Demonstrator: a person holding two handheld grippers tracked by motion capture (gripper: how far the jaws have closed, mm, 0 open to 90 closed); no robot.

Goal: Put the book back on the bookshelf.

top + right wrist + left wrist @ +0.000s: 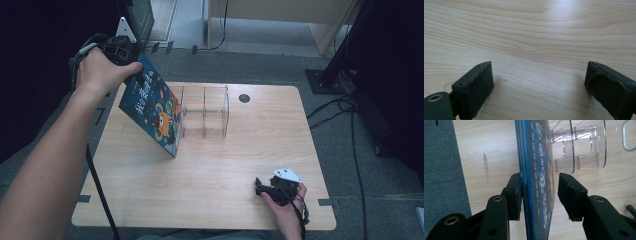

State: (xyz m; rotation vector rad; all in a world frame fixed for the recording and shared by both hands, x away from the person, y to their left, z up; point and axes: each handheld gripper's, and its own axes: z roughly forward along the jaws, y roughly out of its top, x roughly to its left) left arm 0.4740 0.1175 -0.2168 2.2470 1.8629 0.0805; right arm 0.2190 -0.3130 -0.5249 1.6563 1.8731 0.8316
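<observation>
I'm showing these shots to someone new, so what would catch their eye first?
First, the bright blue picture book, standing tilted on one corner at the table's left side, with the left gripper around its top edge; one pad touches the cover, the other stands off. Just right of it sits a clear plastic divided holder. The right gripper rests open on the bare wood near the front right edge.
</observation>
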